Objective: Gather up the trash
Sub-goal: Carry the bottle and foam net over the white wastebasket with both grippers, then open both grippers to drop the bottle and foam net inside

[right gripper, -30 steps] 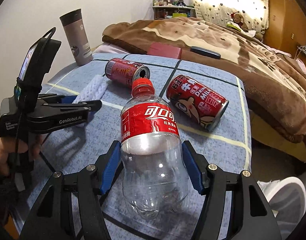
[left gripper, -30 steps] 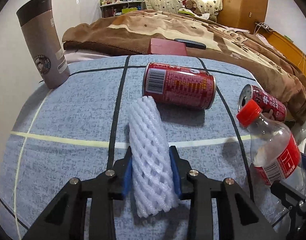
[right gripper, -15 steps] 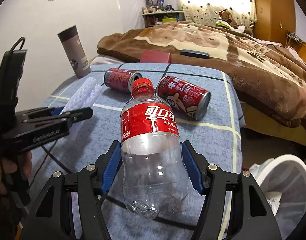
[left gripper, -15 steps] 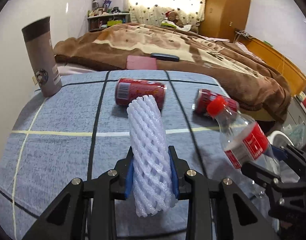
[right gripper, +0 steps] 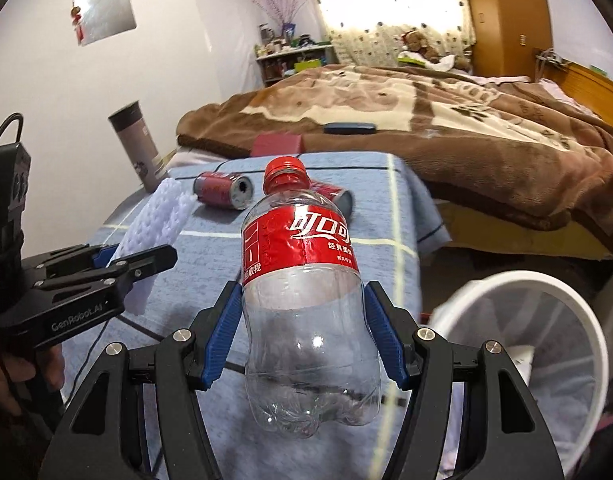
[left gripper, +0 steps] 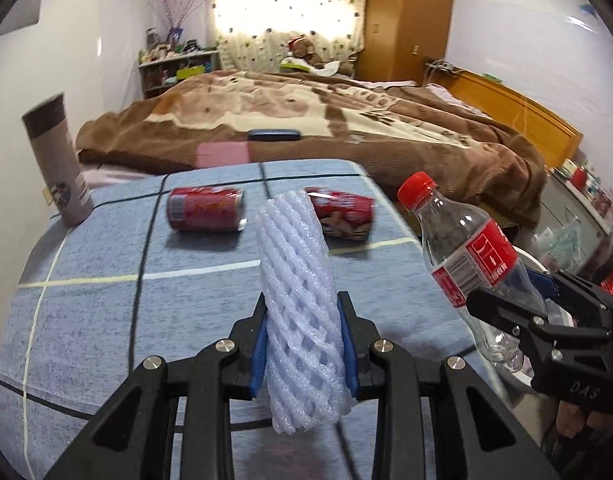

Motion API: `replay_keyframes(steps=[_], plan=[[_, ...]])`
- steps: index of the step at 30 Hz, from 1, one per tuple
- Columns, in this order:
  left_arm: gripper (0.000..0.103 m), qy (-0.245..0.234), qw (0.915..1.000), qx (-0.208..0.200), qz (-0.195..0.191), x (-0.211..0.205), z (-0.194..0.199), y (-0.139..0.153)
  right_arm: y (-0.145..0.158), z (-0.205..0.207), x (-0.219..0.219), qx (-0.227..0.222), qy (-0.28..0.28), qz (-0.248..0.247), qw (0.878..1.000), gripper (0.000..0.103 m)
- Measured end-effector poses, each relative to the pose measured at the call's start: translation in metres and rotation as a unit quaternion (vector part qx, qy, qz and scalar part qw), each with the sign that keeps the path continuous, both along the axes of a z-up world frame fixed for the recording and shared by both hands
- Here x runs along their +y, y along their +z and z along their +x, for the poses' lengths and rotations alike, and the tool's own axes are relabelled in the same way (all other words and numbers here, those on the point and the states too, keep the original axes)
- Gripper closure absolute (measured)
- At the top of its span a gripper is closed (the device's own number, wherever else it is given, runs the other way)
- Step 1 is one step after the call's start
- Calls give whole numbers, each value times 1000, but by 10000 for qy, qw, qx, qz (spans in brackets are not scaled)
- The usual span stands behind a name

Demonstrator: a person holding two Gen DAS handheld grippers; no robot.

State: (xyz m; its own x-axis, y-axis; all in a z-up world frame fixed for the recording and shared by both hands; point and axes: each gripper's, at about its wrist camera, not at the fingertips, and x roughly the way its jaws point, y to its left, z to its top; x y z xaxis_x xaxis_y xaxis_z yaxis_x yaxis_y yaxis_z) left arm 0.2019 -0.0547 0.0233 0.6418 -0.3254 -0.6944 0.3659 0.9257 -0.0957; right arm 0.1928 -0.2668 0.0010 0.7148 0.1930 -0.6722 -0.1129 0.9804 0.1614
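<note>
My left gripper (left gripper: 304, 344) is shut on a white foam fruit net (left gripper: 298, 292) and holds it above the blue checked table (left gripper: 86, 280). My right gripper (right gripper: 304, 328) is shut on an empty clear plastic cola bottle (right gripper: 306, 320) with a red cap and label, lifted near the table's right edge. The bottle also shows in the left wrist view (left gripper: 466, 256), and the net in the right wrist view (right gripper: 158, 224). Two red cans (left gripper: 204, 214) (left gripper: 342, 216) lie on their sides at the table's far part. A white trash bin (right gripper: 546, 344) stands on the floor to the right, below the table.
A grey travel tumbler (left gripper: 56, 160) stands upright at the table's far left corner. A bed with a brown blanket (left gripper: 346, 120) lies beyond, with a pink box (left gripper: 222, 154) and a dark remote (left gripper: 273, 134) on it. A wooden wardrobe stands at the back.
Both grippers have lifted and drawn back from the table with their loads. The view has swung right, and the white bin has come fully into the right wrist view.
</note>
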Motion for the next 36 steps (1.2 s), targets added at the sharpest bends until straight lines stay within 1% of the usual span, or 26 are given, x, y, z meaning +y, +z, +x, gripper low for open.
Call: replay_keyframes(steps=[8,17,24,28,36], plan=[[71,-532,9984,-162,-74,-47,-20,13,8,-24,-38,-144,-522,19,9985,39],[71,-1126,9935,-143,-59,-103,-37,14,7,-44,-78,-131,-1143,-38,9934,39],[71,-1528,9882,20,-77,-143,-47,5,-4,-50,-104,90,-1560,-143,9876,39],[71,-1723,9849,178,-46,-165,-52,-5,-14,-51,-121,266,-1790,-97,9834,39],[70,-1896,9811,384,47,-192,-55,-19,-36,-49,-144,635,-2027,-37,9772,39]])
